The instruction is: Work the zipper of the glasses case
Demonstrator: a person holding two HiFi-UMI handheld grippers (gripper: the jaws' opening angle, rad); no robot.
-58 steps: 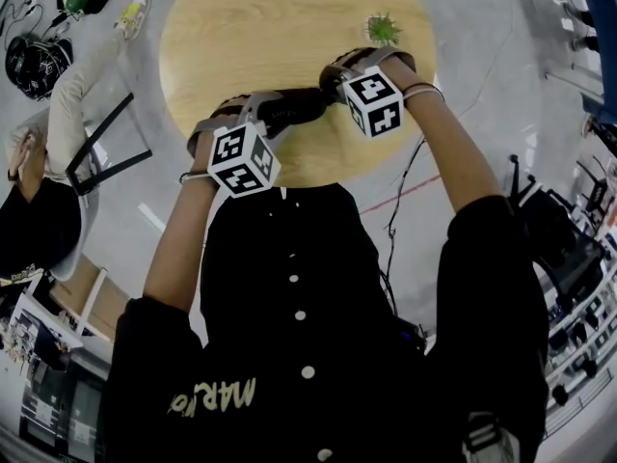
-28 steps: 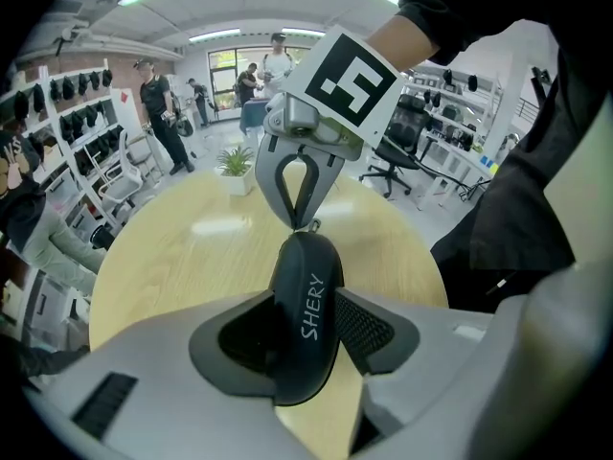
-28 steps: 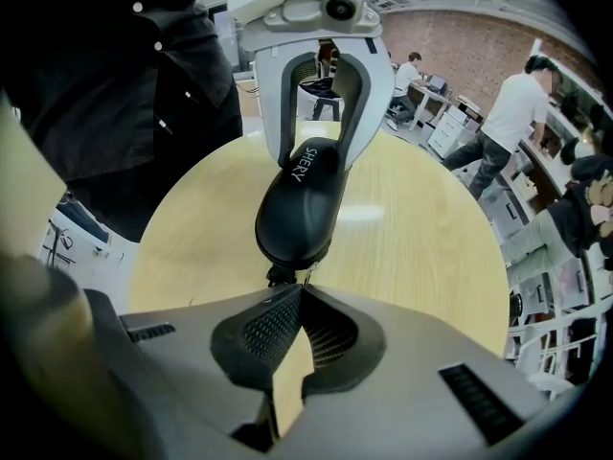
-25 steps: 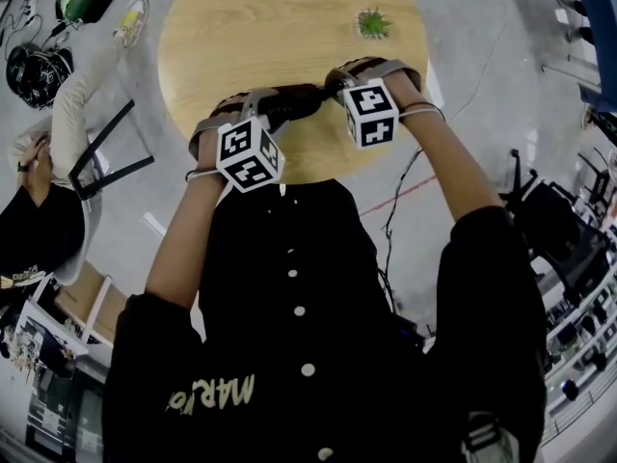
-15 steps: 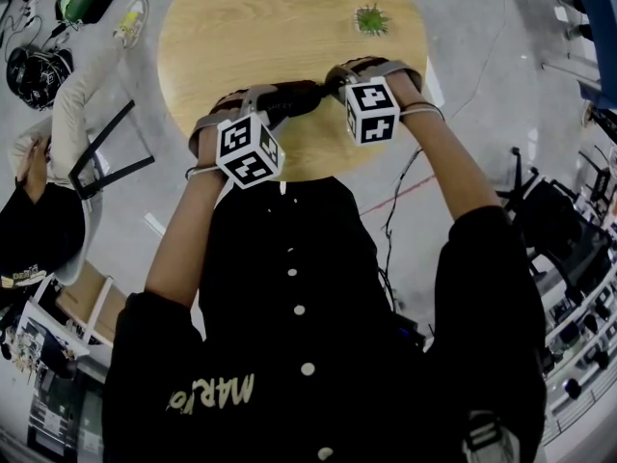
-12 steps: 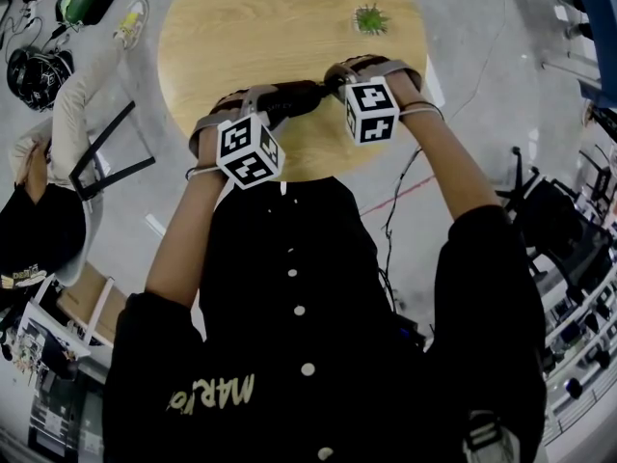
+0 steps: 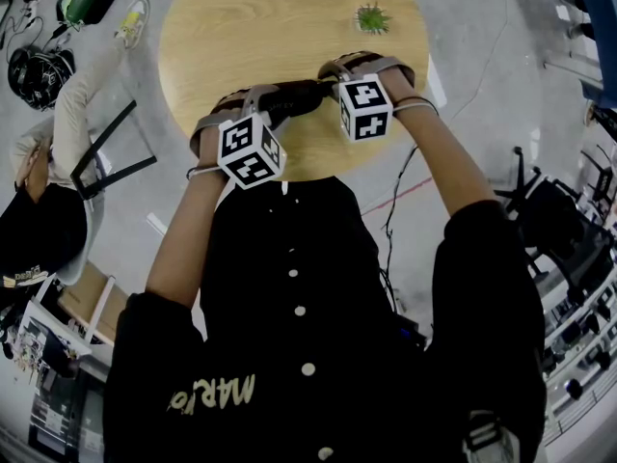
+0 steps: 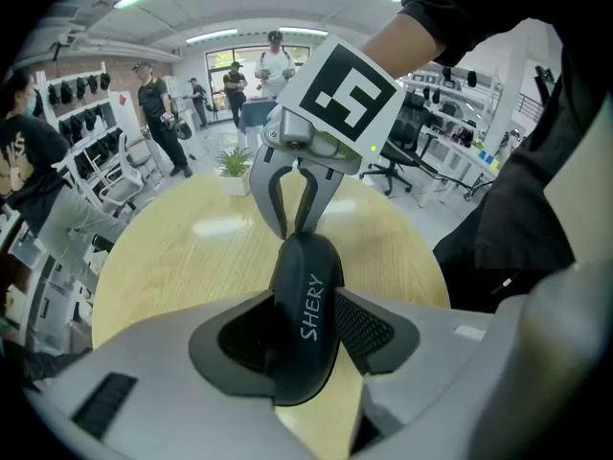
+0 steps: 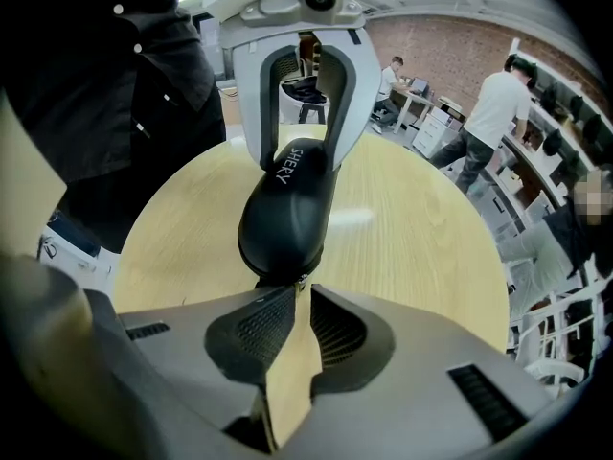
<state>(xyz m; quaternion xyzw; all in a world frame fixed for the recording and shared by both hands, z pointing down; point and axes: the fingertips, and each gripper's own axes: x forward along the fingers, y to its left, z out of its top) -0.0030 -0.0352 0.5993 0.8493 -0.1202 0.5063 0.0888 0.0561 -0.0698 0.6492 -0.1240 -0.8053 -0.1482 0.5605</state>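
Left gripper point(image 8: 303, 300) is clamping the glasses case point(image 7: 294, 99) across its body, jaws wide on it, holding it over the round table point(image 7: 270, 17) near the edge closest to the person. The case's long axis is running gripper to gripper, so it is lying straight ahead of the right gripper point(image 9: 299, 295), end-on. The right jaws have just been opening and are standing slightly apart. The small zipper pull point(image 9: 301, 281) is sitting right at their tips, apparently not pinched. The right gripper is the nearer one to the pull. Count: one case, one pull, two grippers, one table, one small plant point(image 7: 372, 18) well apart.
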